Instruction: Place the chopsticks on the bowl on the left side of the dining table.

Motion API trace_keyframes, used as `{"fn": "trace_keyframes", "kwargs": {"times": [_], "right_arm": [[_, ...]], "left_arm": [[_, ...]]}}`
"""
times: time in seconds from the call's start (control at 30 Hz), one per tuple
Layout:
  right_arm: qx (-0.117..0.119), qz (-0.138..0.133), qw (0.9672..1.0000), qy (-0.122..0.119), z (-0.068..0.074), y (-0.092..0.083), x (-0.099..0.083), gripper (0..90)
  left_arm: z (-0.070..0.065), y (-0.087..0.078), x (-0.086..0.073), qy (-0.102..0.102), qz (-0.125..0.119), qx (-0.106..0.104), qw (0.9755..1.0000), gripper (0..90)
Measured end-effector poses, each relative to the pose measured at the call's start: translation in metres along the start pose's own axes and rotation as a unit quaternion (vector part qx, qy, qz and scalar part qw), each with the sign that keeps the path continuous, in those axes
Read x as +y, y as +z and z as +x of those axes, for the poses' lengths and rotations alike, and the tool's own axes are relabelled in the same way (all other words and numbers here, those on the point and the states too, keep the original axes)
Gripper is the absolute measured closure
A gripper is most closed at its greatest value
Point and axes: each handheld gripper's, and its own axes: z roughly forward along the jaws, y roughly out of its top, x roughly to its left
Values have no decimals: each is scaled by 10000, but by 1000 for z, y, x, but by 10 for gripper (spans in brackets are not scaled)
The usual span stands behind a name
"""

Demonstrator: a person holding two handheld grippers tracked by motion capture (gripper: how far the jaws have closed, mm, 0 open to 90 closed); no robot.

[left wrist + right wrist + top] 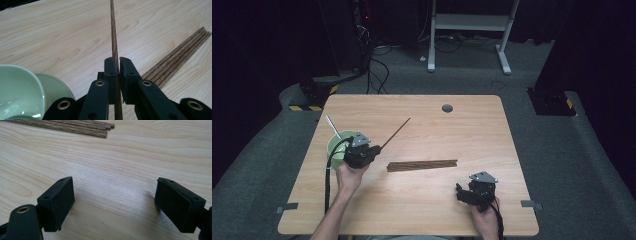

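A single chopstick (114, 37) is clamped between the closed jaws of the left gripper (362, 150), just beside the green bowl (335, 145), its tip raised over the tabletop (422, 200). The remaining chopsticks (422, 165) are laid in a bundle at mid-table. The right gripper (472, 192) is held with jaws wide apart, nothing between them.

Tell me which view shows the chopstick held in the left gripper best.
The left gripper view: the chopstick runs up between the shut left gripper, its grain plain. The high view shows the whole stick as a thin dark line beside the green bowl.
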Motion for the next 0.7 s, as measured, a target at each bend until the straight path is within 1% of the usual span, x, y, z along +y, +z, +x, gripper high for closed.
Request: {"fn": "trace_keyframes", "kwargs": {"times": [0.1, 0.23, 0.33, 0.57, 0.7], "right_arm": [[0, 0, 10000, 0, 0, 0, 0, 159], [1, 1, 10000, 0, 0, 0, 0, 159], [2, -1, 10000, -4, 0, 0, 0, 159], [1, 2, 10000, 8, 0, 0, 0, 158], [1, 0, 10000, 0, 0, 0, 0, 159]], "left_arm": [[1, -4, -1, -24, -27, -17, 10000, 843], [4, -13, -1, -21, -91, -17, 10000, 842], [8, -20, -2, 14, -81, 53, 10000, 843], [13, -29, -3, 20, -101, 75, 9999, 843], [18, -35, -5, -1, -124, 132, 9998, 843]]}}
